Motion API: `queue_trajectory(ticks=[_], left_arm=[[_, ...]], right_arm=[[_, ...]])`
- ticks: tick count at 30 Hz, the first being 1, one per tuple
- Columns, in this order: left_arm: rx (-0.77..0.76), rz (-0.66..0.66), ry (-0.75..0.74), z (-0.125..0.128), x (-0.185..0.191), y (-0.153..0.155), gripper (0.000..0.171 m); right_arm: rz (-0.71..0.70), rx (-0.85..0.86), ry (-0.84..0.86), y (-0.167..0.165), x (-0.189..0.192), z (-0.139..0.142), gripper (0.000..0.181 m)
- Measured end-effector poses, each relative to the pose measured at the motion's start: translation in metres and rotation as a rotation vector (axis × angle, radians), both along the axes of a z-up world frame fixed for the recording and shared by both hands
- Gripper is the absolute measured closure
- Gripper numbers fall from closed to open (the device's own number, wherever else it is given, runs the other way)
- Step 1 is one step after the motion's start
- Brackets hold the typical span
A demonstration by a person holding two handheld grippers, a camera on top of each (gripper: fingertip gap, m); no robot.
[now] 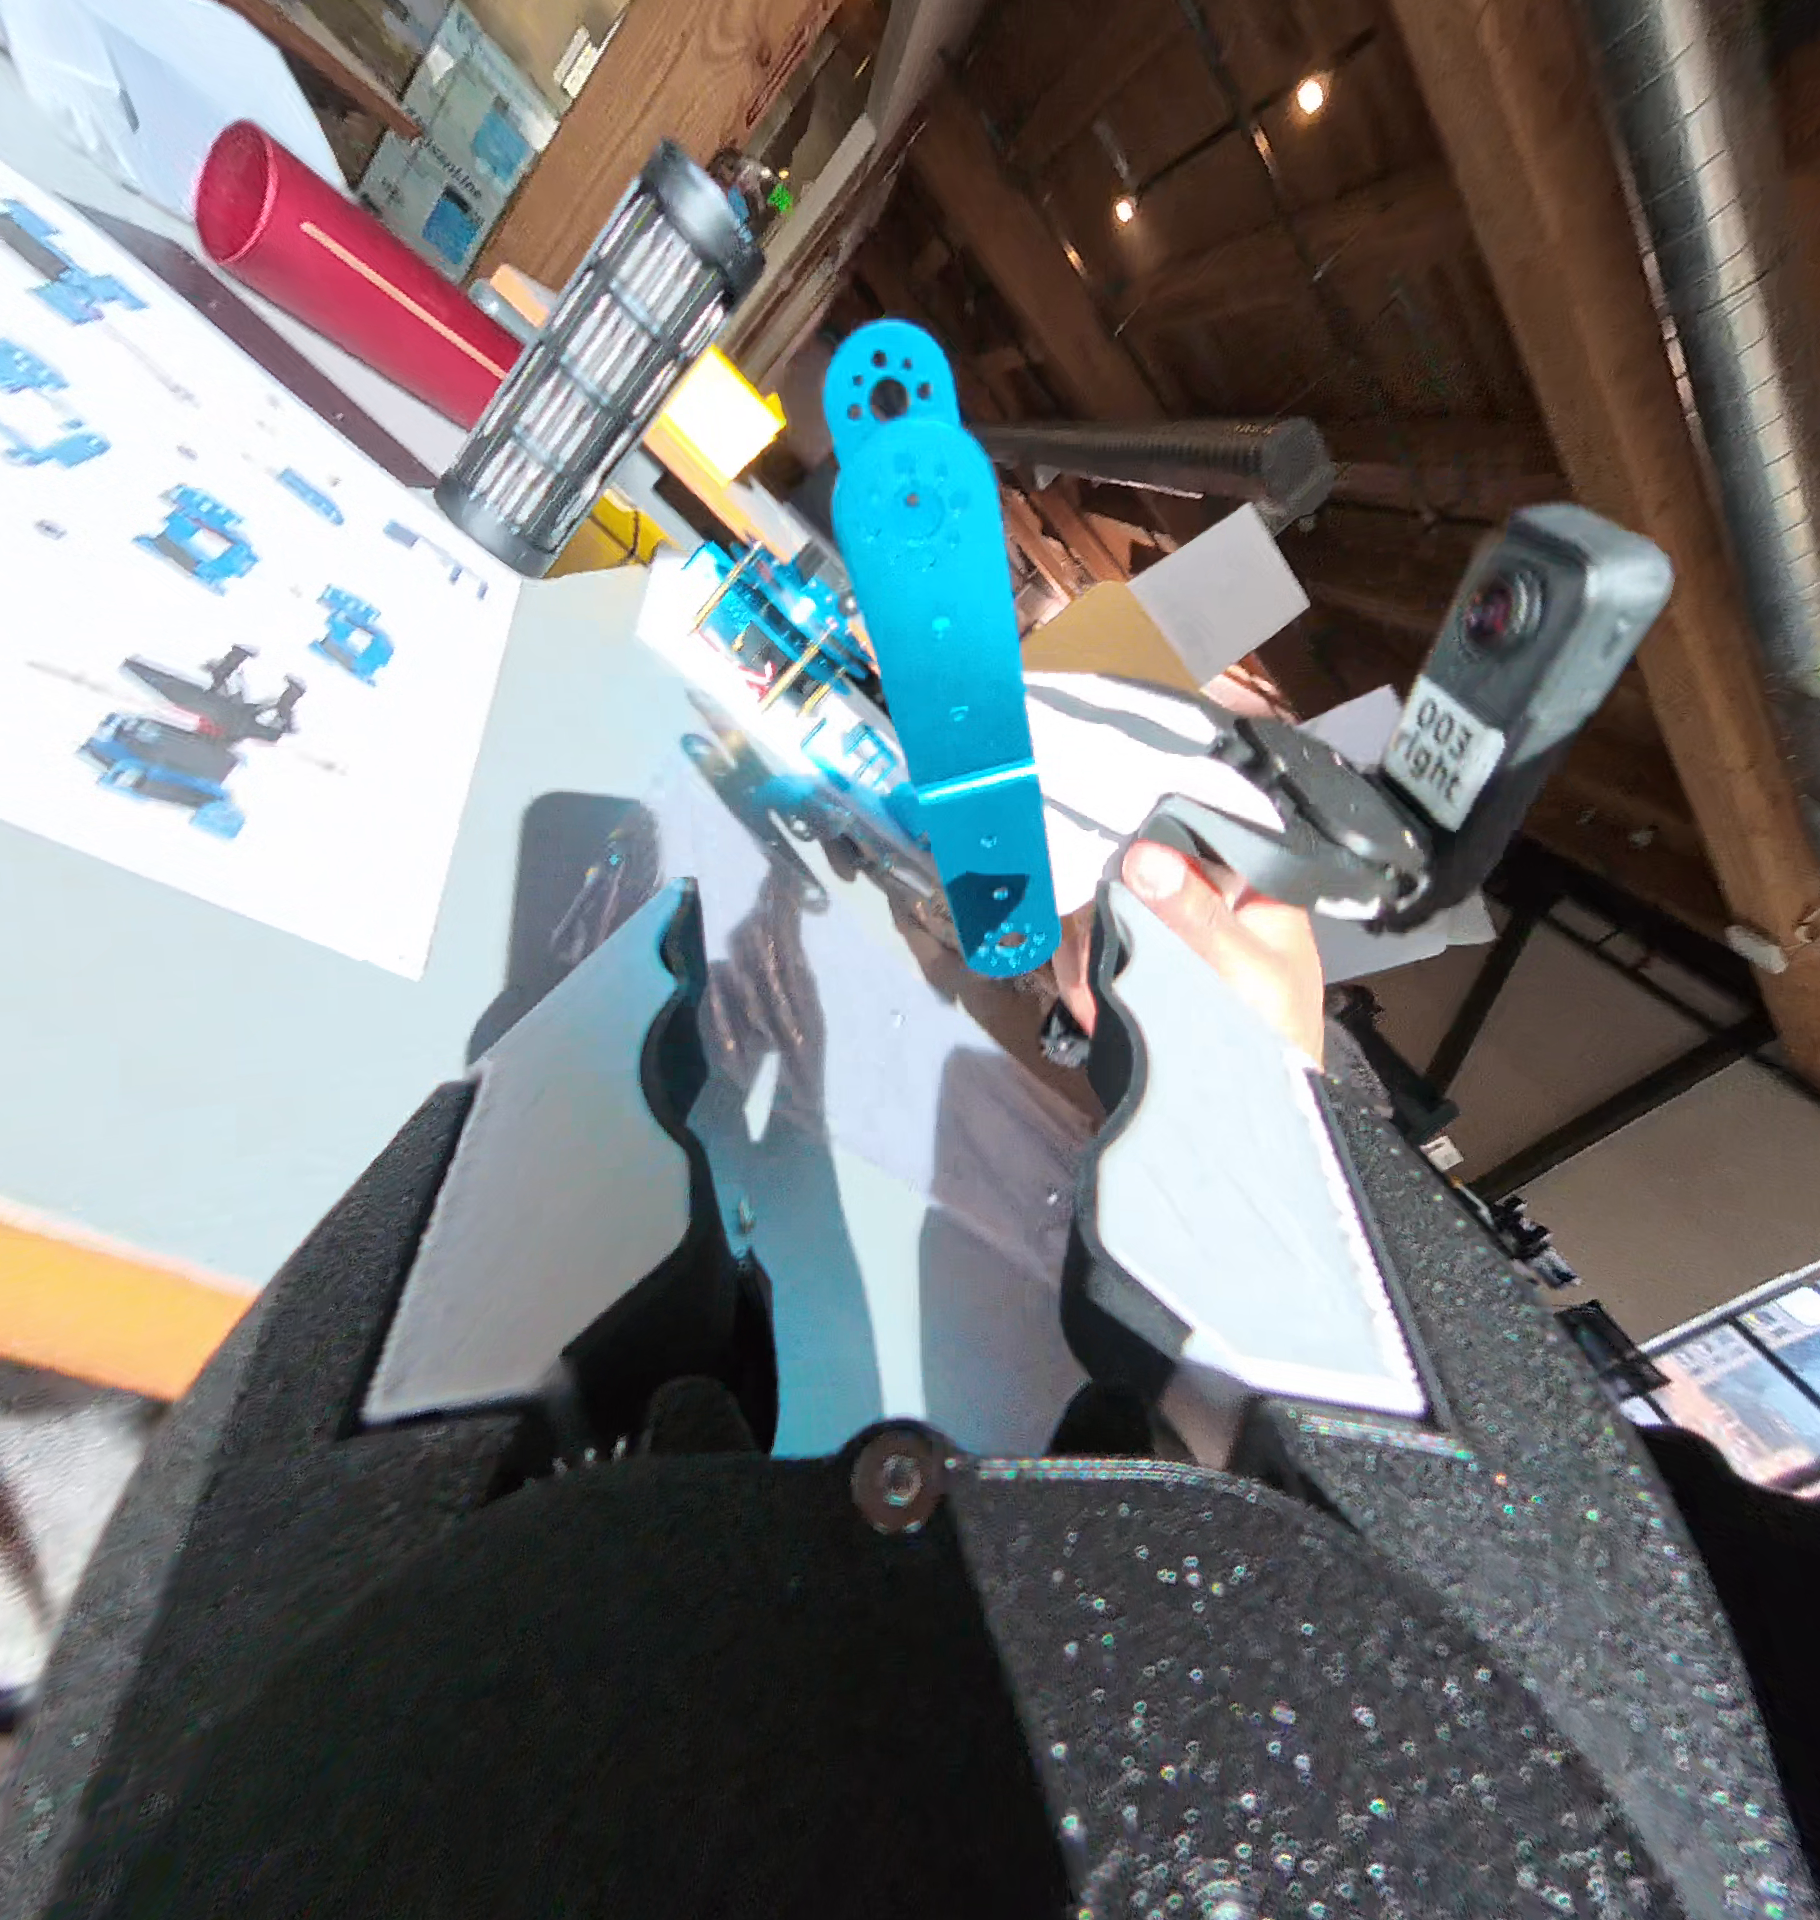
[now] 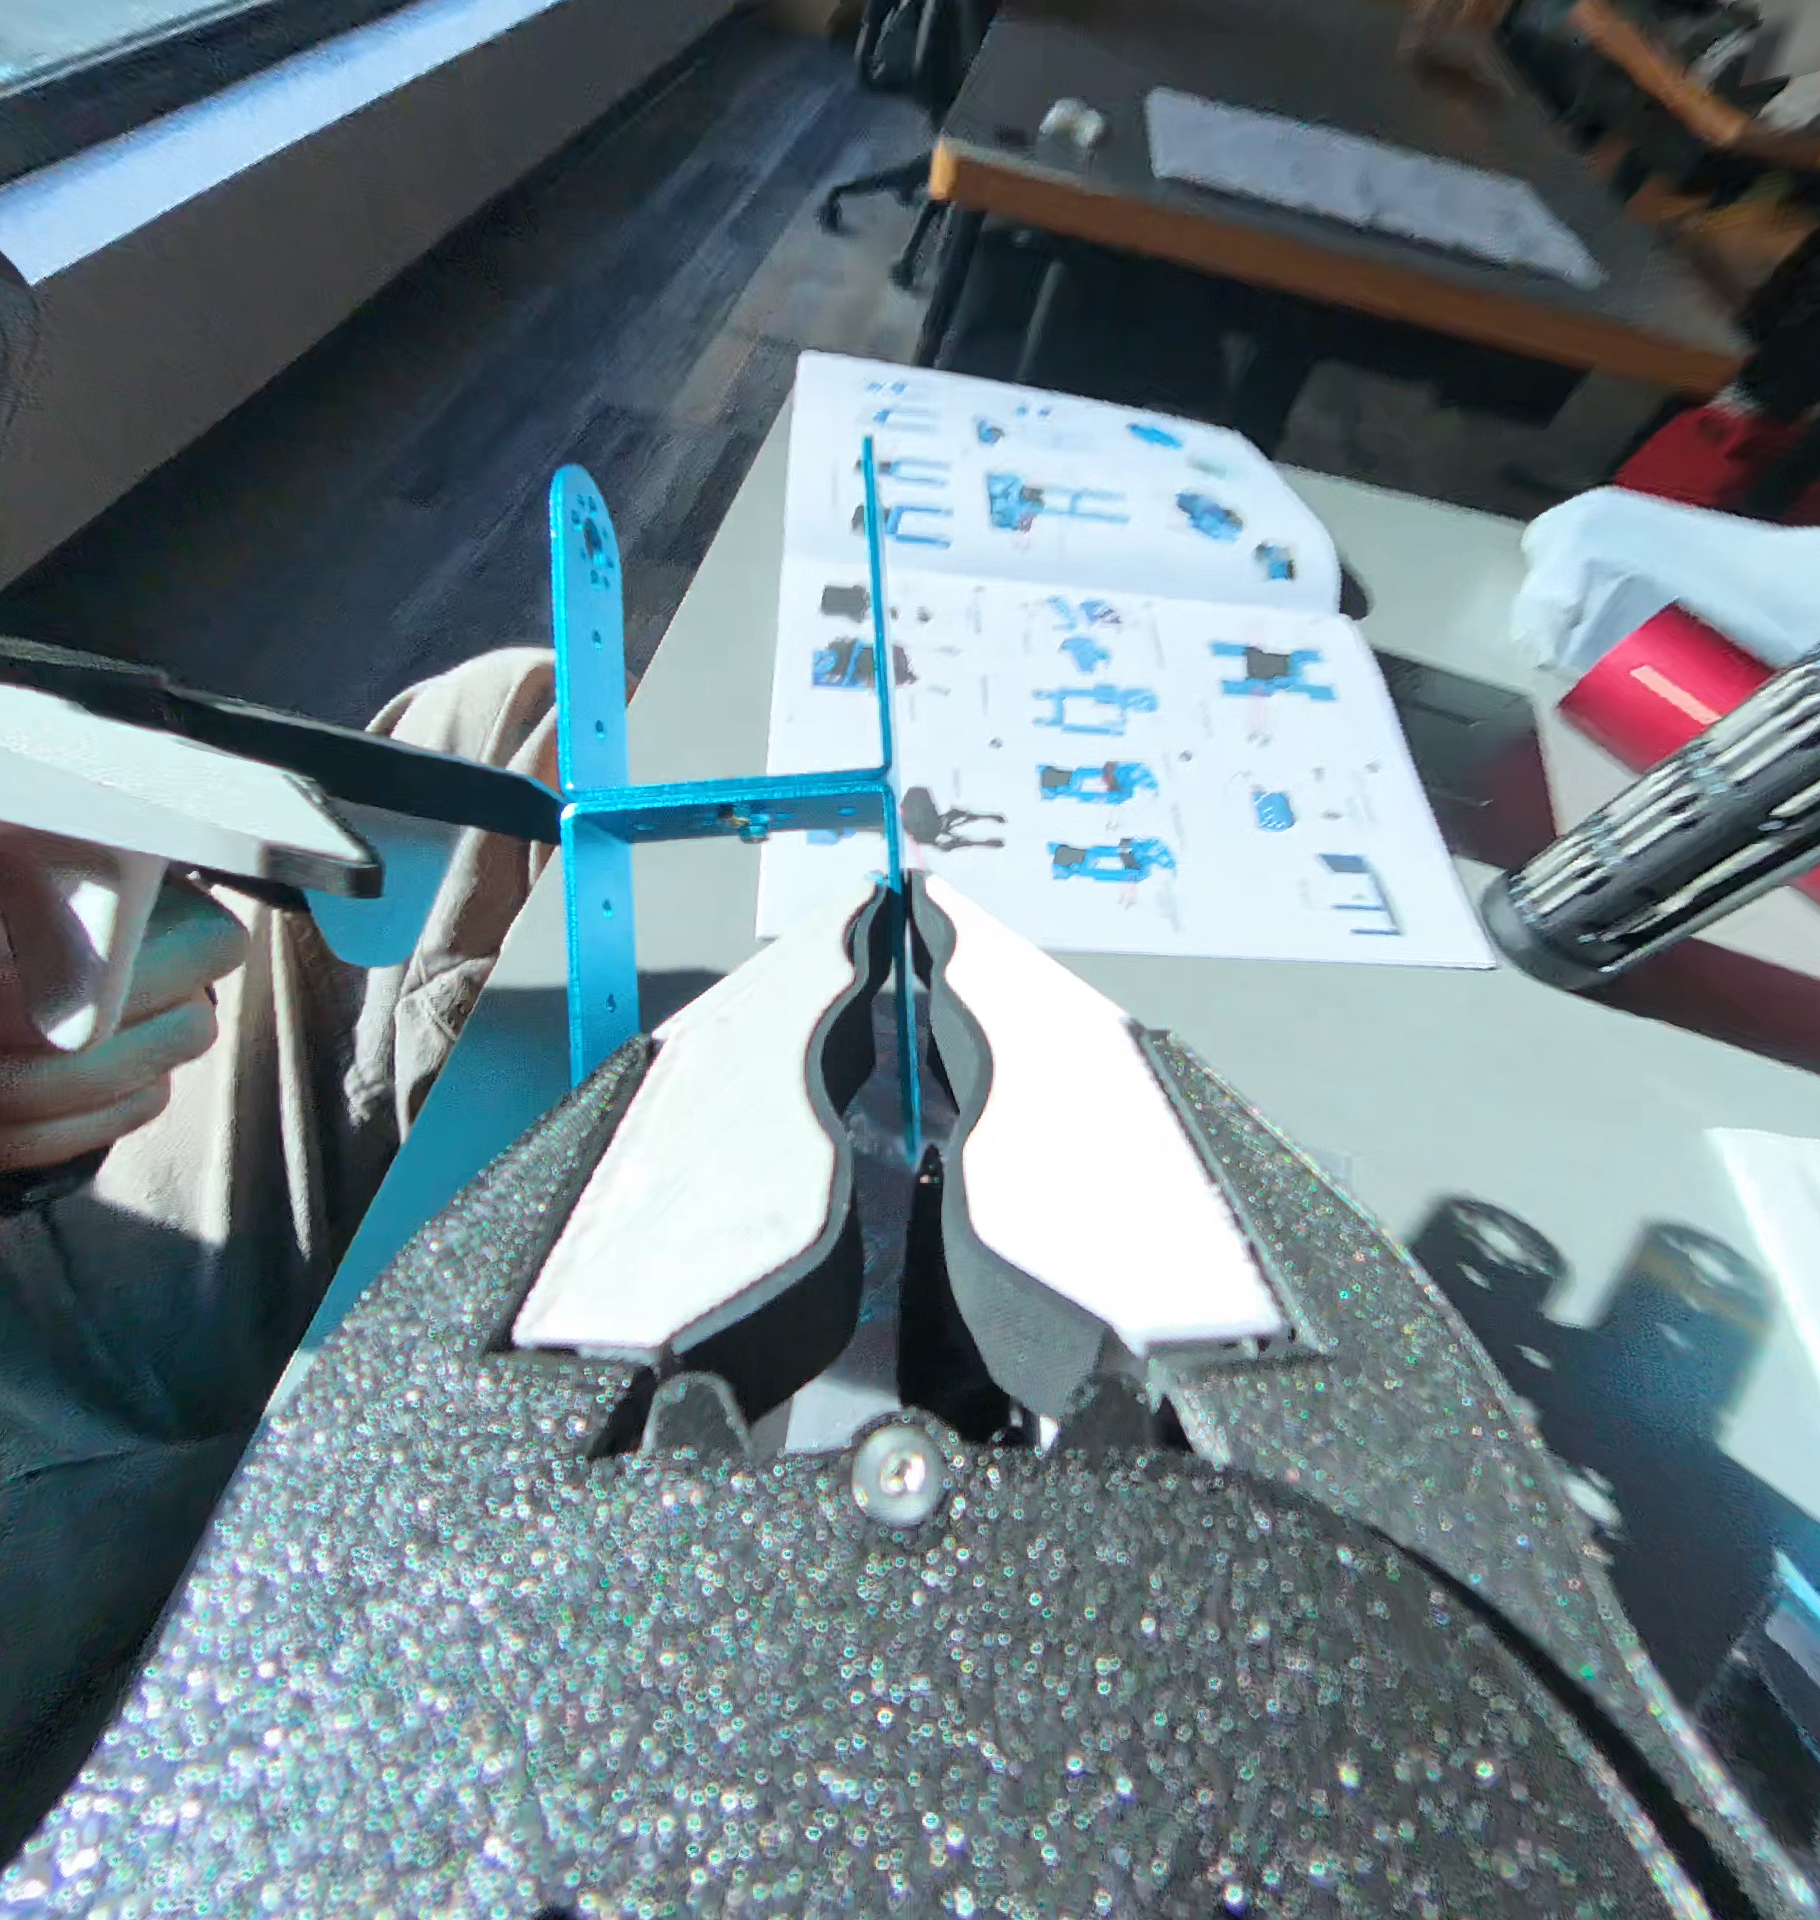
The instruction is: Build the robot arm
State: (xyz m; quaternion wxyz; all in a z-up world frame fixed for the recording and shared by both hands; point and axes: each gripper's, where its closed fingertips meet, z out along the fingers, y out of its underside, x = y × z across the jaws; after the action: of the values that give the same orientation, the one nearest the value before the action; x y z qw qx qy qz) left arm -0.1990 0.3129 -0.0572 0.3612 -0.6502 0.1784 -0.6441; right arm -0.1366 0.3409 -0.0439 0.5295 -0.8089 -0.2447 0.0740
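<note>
My right gripper (image 2: 898,896) is shut on one thin plate of a blue metal bracket assembly (image 2: 729,816), two U-shaped pieces joined back to back, and holds it above the table edge. The assembly also shows in the left wrist view (image 1: 937,644), upright ahead of my left gripper (image 1: 895,899), which is wide open and holds nothing. In the right wrist view the left gripper (image 2: 459,847) comes in from the left; one black fingertip (image 2: 532,810) reaches the bracket's left corner, touching or just short of it. The right gripper's body (image 1: 1332,810) and a hand (image 1: 1218,935) show beyond the bracket.
A printed sheet with blue pictures (image 2: 1093,675) lies on the grey table (image 2: 1301,1039). A red cylinder (image 1: 355,281), a black mesh cylinder (image 1: 594,364) and a dark flat device (image 1: 573,883) lie nearby. Small blue and metal parts (image 1: 781,644) sit behind the bracket. A white cloth (image 2: 1664,571) is far right. My hands' fingertips stand some 8 cm from each other. The black mesh cylinder (image 1: 594,364) is closer to my right gripper, around 30 cm from its tips; the left tips are 35 cm off. My right wrist view (image 2: 1747,746) looks at it from another angle.
</note>
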Motion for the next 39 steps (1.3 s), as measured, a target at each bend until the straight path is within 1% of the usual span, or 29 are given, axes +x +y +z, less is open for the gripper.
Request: queue_trajectory(ticks=[3,6,7,8,10,11,13,14,15,16,17,18,19,20,21,22,23,24,25,26,28,29,30,32,36,39], left_arm=[[0.025,-0.061,-0.083,0.024,0.02,0.002,0.098],[0.043,-0.039,-0.123,0.036,0.028,0.01,0.114],[0.032,-0.048,-0.147,0.039,0.03,0.011,0.114],[0.023,-0.07,-0.162,0.041,0.032,0.011,0.119],[0.059,-0.145,-0.214,0.051,0.034,0.004,0.145],[0.059,-0.159,-0.213,0.051,0.036,0.003,0.148],[0.076,-0.212,-0.197,0.05,0.04,-0.001,0.146],[0.098,-0.221,-0.178,0.048,0.041,0.0,0.148],[0.123,-0.227,-0.138,0.044,0.041,0.002,0.145],[0.159,-0.23,-0.099,0.041,0.038,0.006,0.148],[0.206,-0.236,-0.065,0.039,0.033,0.01,0.146],[0.265,-0.229,-0.03,0.038,0.023,0.017,0.146],[0.334,-0.194,0.037,0.035,0.011,0.029,0.146],[0.413,-0.148,0.12,0.03,-0.005,0.044,0.146],[0.488,-0.108,0.193,0.028,-0.023,0.058,0.146],[0.554,-0.064,0.246,0.027,-0.043,0.069,0.145],[0.613,-0.042,0.281,0.027,-0.061,0.076,0.145],[0.659,-0.035,0.305,0.027,-0.076,0.077,0.145],[0.699,-0.03,0.327,0.026,-0.089,0.076,0.145],[0.74,-0.041,0.338,0.025,-0.1,0.07,0.145],[0.775,-0.072,0.336,0.022,-0.114,0.054,0.145],[0.785,-0.086,0.334,0.021,-0.118,0.045,0.145],[0.797,-0.086,0.331,0.02,-0.121,0.038,0.145],[0.812,-0.069,0.344,0.016,-0.125,0.029,0.145],[0.799,-0.079,0.348,0.005,-0.123,0.013,0.145],[0.784,-0.104,0.349,-0.004,-0.117,0.005,0.143]], right_arm=[[-0.106,0.161,-0.131,-0.002,0.004,0.022,0.181],[-0.131,0.269,-0.157,-0.009,-0.001,0.04,0.18],[-0.142,0.285,-0.169,-0.01,-0.001,0.042,0.18],[-0.146,0.289,-0.185,-0.01,-0.001,0.041,0.181],[-0.167,0.319,-0.194,-0.011,0.001,0.041,0.181],[-0.171,0.326,-0.187,-0.01,0.001,0.04,0.18],[-0.177,0.33,-0.162,-0.009,0.004,0.039,0.18],[-0.171,0.317,-0.135,-0.008,0.004,0.037,0.18],[-0.164,0.282,-0.112,-0.007,0.005,0.033,0.179],[-0.144,0.232,-0.093,-0.005,0.003,0.026,0.178],[-0.104,0.189,-0.052,-0.006,-0.001,0.022,0.168],[-0.055,0.155,-0.013,-0.009,-0.006,0.021,0.152],[-0.018,0.112,-0.004,-0.013,-0.005,0.018,0.15],[0.038,0.055,-0.011,-0.018,-0.006,0.011,0.15],[0.165,-0.049,0.001,-0.03,-0.017,-0.002,0.15],[0.29,-0.196,0.021,-0.046,-0.03,-0.019,0.15],[0.371,-0.316,0.025,-0.058,-0.039,-0.035,0.149],[0.422,-0.36,0.007,-0.064,-0.047,-0.047,0.155],[0.467,-0.379,-0.031,-0.067,-0.054,-0.061,0.165],[0.49,-0.413,-0.096,-0.069,-0.056,-0.078,0.168],[0.506,-0.495,-0.25,-0.072,-0.051,-0.108,0.163],[0.498,-0.486,-0.302,-0.069,-0.048,-0.113,0.164],[0.501,-0.468,-0.305,-0.067,-0.051,-0.112,0.167],[0.515,-0.453,-0.247,-0.067,-0.061,-0.103,0.176],[0.51,-0.435,-0.298,-0.068,-0.061,-0.104,0.173],[0.495,-0.453,-0.325,-0.066,-0.057,-0.114,0.173]])
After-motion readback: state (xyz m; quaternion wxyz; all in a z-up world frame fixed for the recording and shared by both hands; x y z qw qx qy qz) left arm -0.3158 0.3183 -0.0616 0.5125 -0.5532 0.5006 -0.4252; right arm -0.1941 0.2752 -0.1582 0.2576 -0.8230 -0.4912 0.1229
